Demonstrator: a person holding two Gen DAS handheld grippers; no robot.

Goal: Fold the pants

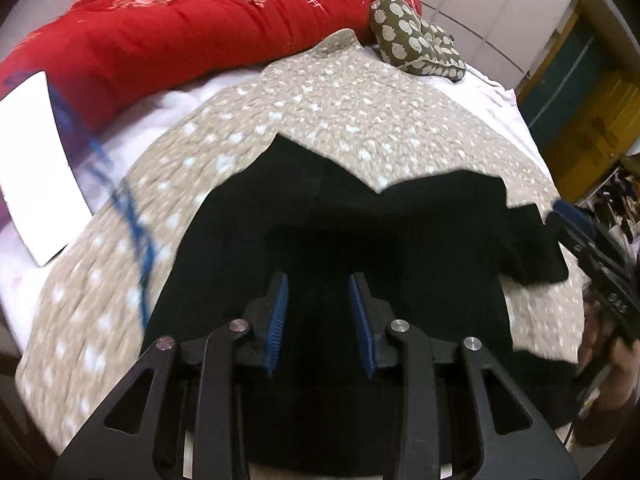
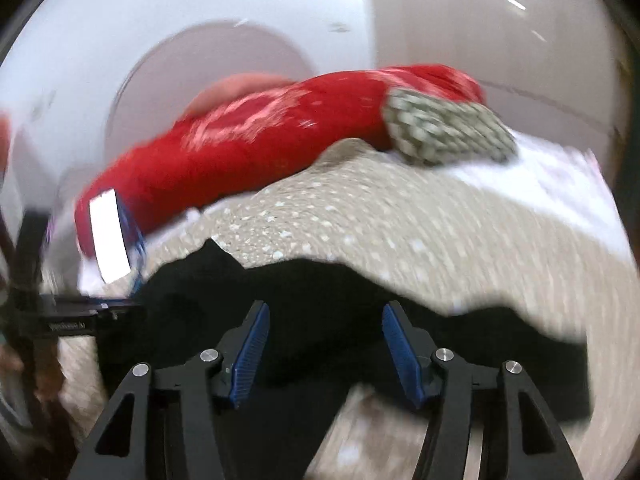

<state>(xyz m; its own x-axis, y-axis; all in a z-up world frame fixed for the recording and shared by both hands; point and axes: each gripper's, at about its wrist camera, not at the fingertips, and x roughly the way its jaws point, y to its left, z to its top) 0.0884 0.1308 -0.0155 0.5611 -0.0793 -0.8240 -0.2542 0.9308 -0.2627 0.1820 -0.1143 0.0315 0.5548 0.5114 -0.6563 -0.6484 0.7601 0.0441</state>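
Observation:
Black pants (image 1: 360, 220) lie spread on a beige spotted blanket (image 1: 320, 100) on a bed. They also show in the right wrist view (image 2: 312, 284). My left gripper (image 1: 319, 280) is open just above the near part of the pants, nothing between its blue pads. My right gripper (image 2: 323, 310) is open over the pants' near edge, empty. The right gripper's body (image 1: 600, 260) shows at the right edge of the left wrist view, by a folded-over corner of the pants. The left gripper's body (image 2: 80, 320) shows at the left of the right wrist view.
A red quilt (image 1: 180, 36) lies along the far side of the bed. An olive pillow with white sheep (image 1: 416, 40) sits at the far right. A white card (image 1: 36, 160) and a blue cord (image 1: 132, 216) lie at the left. Both views are motion-blurred.

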